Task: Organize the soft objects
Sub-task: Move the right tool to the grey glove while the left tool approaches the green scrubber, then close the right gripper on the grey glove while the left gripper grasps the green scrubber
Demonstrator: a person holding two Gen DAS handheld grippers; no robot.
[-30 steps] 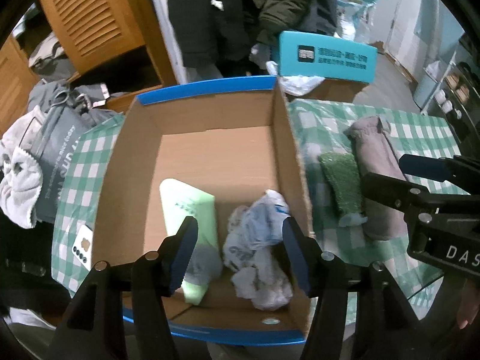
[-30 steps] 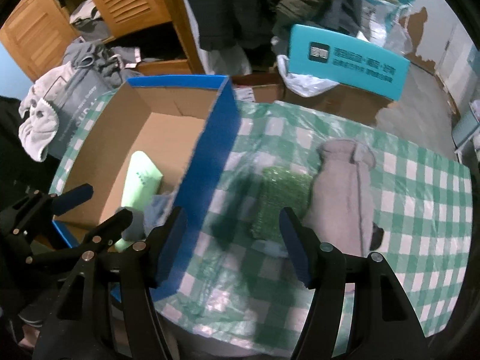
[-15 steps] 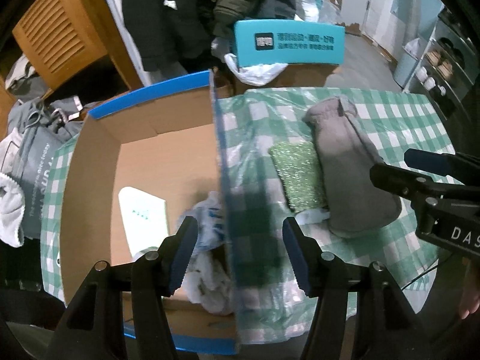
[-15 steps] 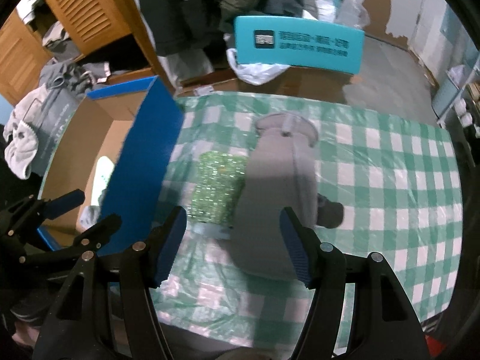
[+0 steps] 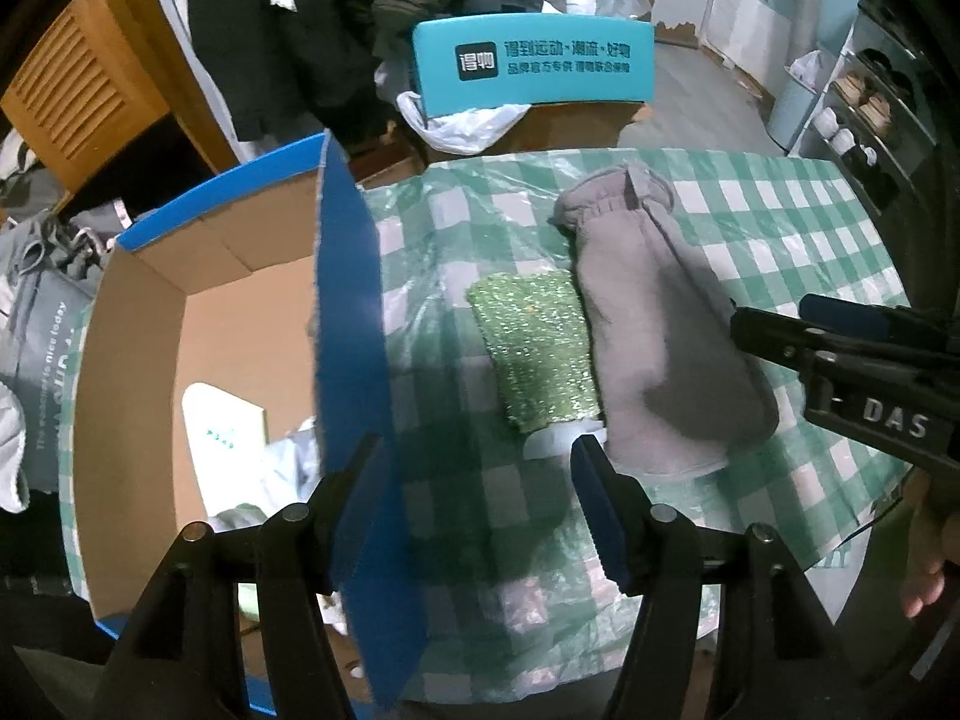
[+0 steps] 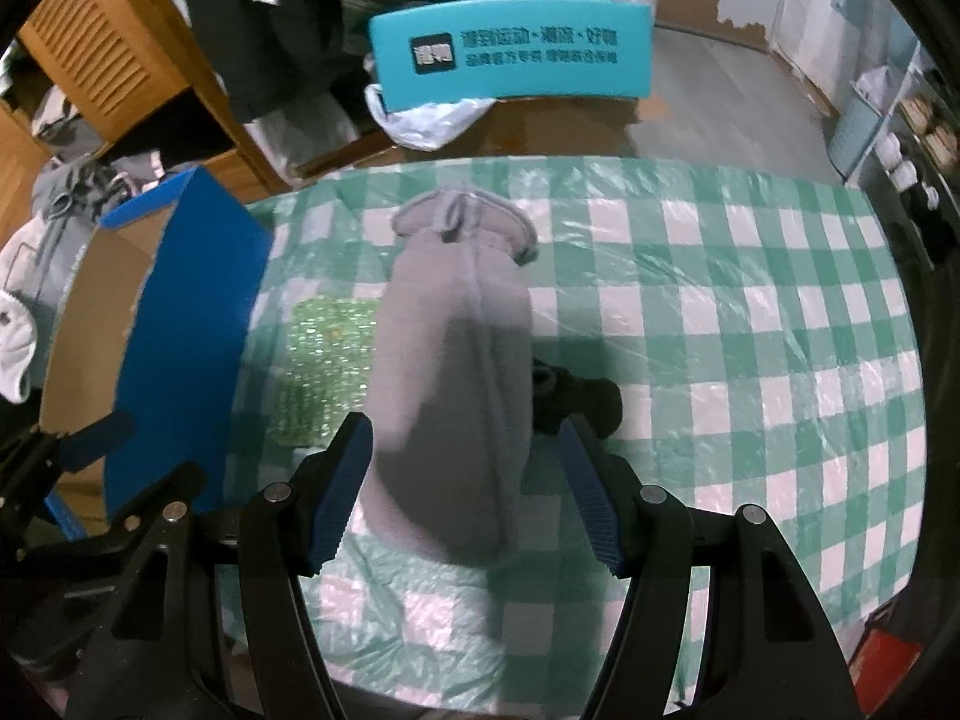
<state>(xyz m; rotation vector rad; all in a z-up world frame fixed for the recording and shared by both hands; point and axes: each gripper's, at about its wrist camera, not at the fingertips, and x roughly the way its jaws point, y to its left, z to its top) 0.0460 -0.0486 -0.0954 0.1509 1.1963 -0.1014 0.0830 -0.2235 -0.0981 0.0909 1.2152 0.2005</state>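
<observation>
Both grippers have been swung off the box [image 5: 198, 312] toward the sponge [image 5: 534, 354] and mitt [image 6: 450, 372], jaws open and empty, the left [image 5: 474, 504] lately widened; closing on either is needed next.

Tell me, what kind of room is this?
Probably a lived-in room at home, used for storage too. Dark coats hang behind the checked tablecloth, clothes pile up by a wooden louvred cabinet, and shelves of shoes stand at the right.
</observation>
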